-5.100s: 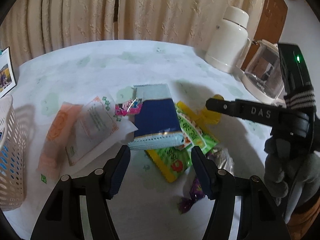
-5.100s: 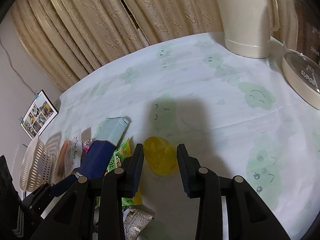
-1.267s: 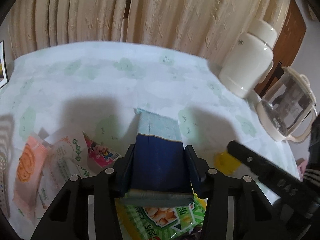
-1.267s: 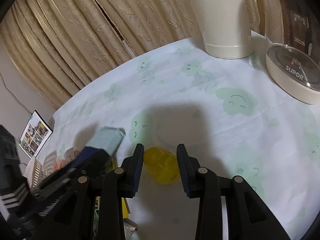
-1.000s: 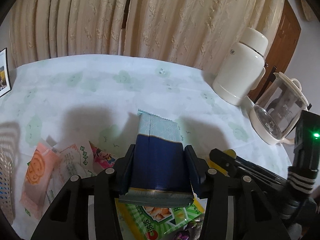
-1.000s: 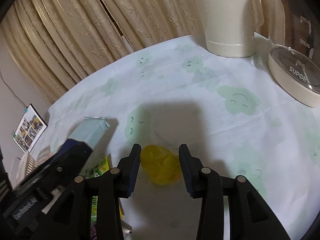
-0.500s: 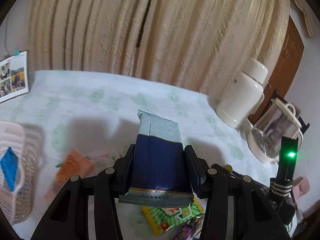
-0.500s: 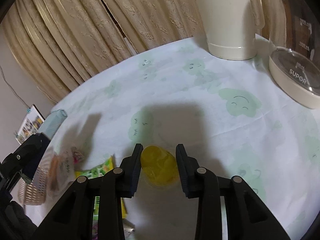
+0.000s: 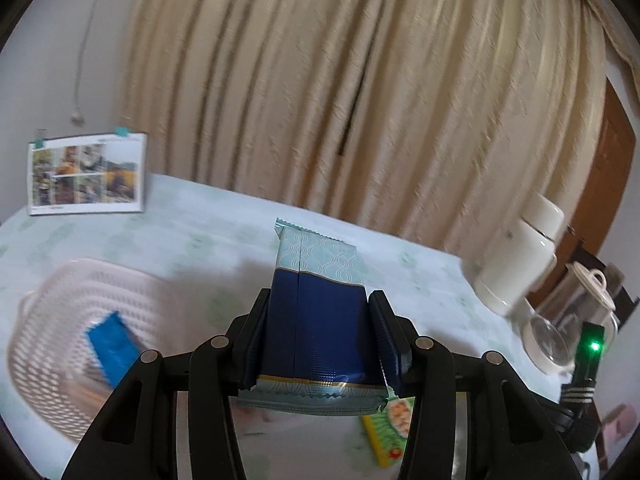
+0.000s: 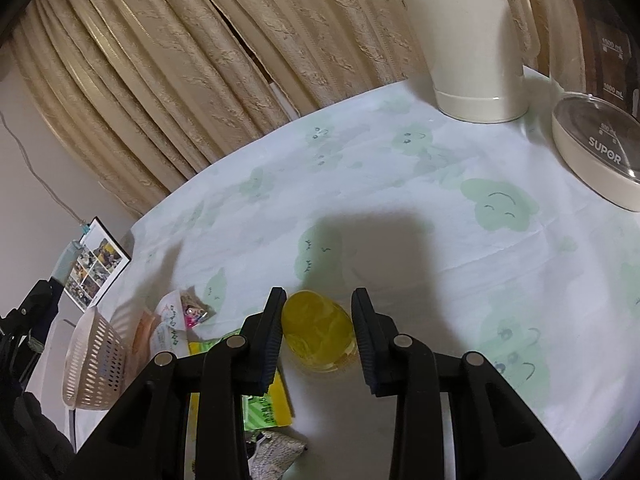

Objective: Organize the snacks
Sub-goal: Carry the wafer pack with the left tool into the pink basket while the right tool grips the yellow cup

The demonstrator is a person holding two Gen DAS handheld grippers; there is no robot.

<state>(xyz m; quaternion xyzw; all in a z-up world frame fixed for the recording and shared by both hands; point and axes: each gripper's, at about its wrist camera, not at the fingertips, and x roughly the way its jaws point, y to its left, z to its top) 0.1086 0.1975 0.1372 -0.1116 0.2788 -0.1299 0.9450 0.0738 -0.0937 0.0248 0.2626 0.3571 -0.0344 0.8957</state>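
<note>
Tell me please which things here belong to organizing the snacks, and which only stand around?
Part of the job:
- navy snack pack, clamped in the left gripper
- white basket, a blue packet inside
- yellow jelly cup between the right gripper fingers
- green snack bag
- pink candy

Only standing around:
- white thermos
- glass kettle
- photo card
- curtain

The left gripper (image 9: 318,336) is occupying the lower centre of its own frame, both fingers (image 9: 256,344) pressing flat against the sides of a clamped packet. The right gripper (image 10: 318,332) is sitting at the lower centre of its frame, jaws parted, the fingers (image 10: 272,336) flanking an item; contact is not discernible. The left gripper's body is also appearing at the left edge of the right wrist view.
</note>
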